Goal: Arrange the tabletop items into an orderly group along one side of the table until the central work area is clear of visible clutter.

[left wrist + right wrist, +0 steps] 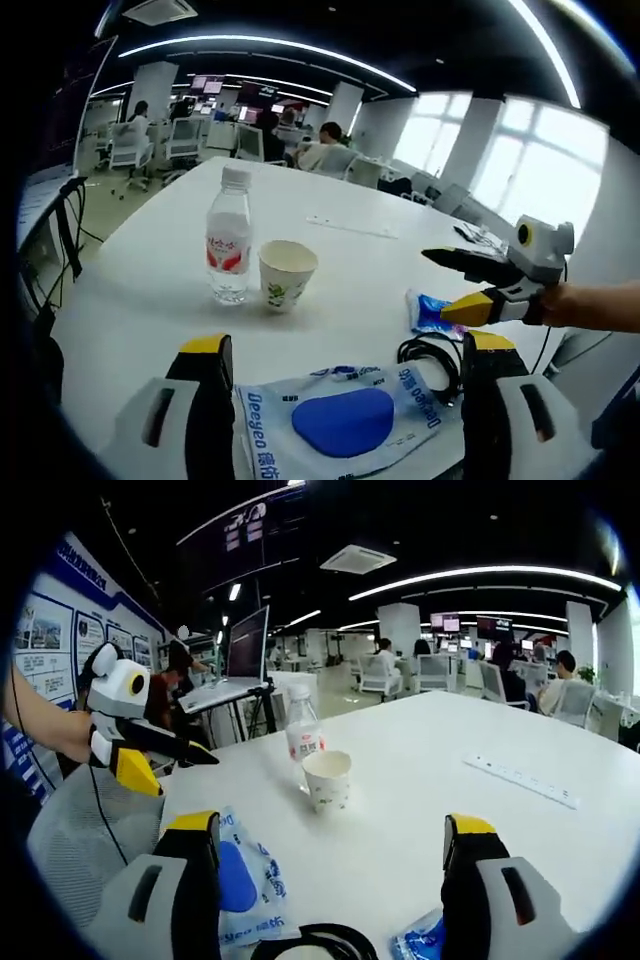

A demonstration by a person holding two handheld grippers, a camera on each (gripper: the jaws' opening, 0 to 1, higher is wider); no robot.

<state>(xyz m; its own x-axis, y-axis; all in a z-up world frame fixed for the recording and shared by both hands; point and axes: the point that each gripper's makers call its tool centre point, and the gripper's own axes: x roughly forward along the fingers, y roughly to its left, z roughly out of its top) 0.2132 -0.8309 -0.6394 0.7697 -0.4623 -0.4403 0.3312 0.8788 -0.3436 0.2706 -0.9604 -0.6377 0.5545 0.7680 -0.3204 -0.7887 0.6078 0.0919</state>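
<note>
Tabletop items are loosely spread near the close edge of the white surface. In the left gripper view, from left to right: a clear water bottle with a red label stands upright, and a paper cup stands just beside it on its right. Nearer, a white wipes packet with a blue oval lid lies flat between the jaws of the left tongs, which are spread wide and grasp nothing. A coiled black cable lies just right of the packet, and a small blue sachet lies beyond it. At the far right, the right tongs hover above the sachet, jaws parted and released.

In the right gripper view, the left tongs appear at the left, the bottle and cup stand at centre, and a white power strip lies well apart at the far right.

Judgement: grouping has not visibly begun; the step in hand is selecting a first item. The next move calls for lowering the left tongs around the packet, or the right tongs onto the sachet, then carrying it beside the bottle and cup.
</note>
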